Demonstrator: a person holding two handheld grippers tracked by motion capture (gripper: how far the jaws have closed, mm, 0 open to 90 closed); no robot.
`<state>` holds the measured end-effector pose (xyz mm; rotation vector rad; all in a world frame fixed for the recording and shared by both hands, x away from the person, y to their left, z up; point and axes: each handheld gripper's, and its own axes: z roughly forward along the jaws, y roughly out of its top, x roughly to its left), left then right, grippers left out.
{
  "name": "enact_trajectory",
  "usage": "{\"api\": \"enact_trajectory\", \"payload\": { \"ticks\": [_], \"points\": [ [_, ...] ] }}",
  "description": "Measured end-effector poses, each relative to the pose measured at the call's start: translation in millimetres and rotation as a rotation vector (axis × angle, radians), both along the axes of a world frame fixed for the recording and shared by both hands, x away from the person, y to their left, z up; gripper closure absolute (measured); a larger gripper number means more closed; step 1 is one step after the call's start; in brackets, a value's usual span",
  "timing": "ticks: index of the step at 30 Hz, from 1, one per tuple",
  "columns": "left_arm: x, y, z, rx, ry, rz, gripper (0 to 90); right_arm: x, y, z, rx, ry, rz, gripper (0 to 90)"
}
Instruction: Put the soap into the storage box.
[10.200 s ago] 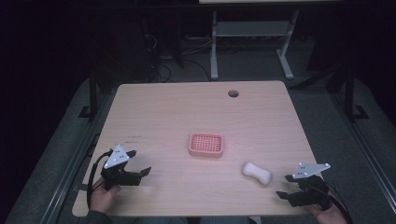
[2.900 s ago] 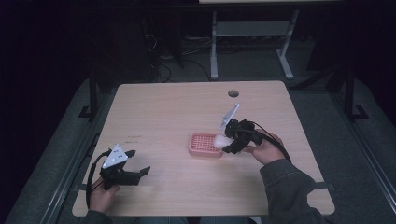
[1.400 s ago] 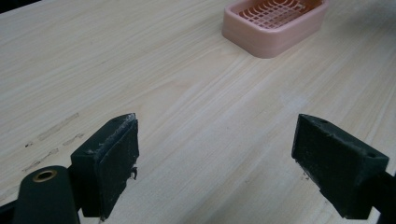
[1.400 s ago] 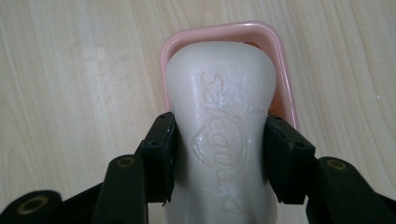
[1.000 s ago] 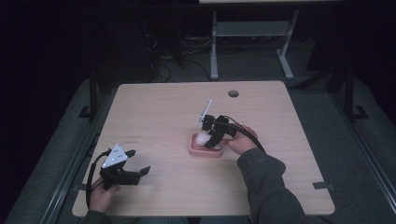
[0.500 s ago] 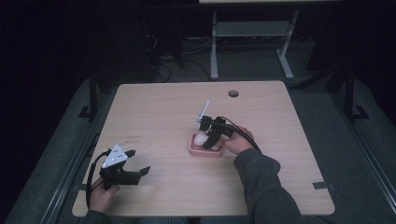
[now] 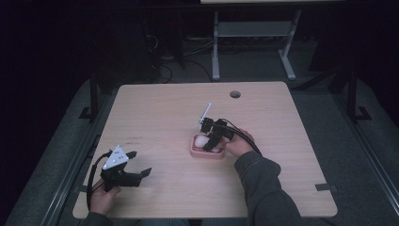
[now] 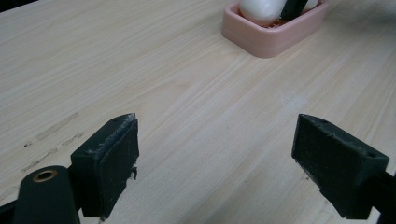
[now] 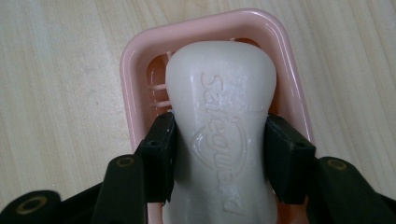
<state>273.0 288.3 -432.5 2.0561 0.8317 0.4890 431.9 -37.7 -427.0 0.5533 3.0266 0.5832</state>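
Nearest to the person's side of the table, the left gripper [image 7: 134, 173] rests low over the bare wood of the table [image 7: 155, 117] at its left front corner, held in the left hand [image 7: 104, 197], with its jaws standing wide apart and nothing between them; in the left gripper view the two black pads [image 8: 108, 161] frame only wood grain, and this parked posture appears chosen to keep that tool clear of the working area. Farther in, near the middle of the table, the right gripper [image 9: 219, 156] is clamped across the waist of the white soap bar [image 9: 222, 126], one pad on each narrow side, and the bar lies lengthwise inside the pink soap dish [image 9: 133, 70] with its embossed lettering facing up. Gripping at the waist gives the pads a secure seat and leaves both ends of the bar free to settle within the dish rim; the grip is judged to be kept until the bar is fully seated, so release is the step not yet done. The right hand [image 7: 237, 143] and its dark sleeve [image 7: 263, 188] reach in from the lower right. Compared with the earliest picture, the soap no longer lies on the table to the right of the dish, and the right gripper has left the right front corner; over the last second it has shifted only slightly at the dish, while the left gripper has kept its place throughout. Beyond the dish, the round cable hole [image 7: 235, 94] sits near the far edge.
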Motion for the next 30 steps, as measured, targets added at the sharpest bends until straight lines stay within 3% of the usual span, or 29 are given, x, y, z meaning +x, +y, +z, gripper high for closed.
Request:
{"api": "enact_trajectory", "payload": {
  "ticks": [10,30],
  "points": [
    [0.0,-0.1,-0.1,-0.001,0.001,0.000,14.5,-0.3,-1.6,0.5,0.017,0.012,-0.013,46.5],
    [-0.1,-0.5,-0.4,-0.002,-0.001,-0.002,14.5,-6.4,-7.8,9.1,0.049,-0.010,-0.021,45.9]
  ]
}}
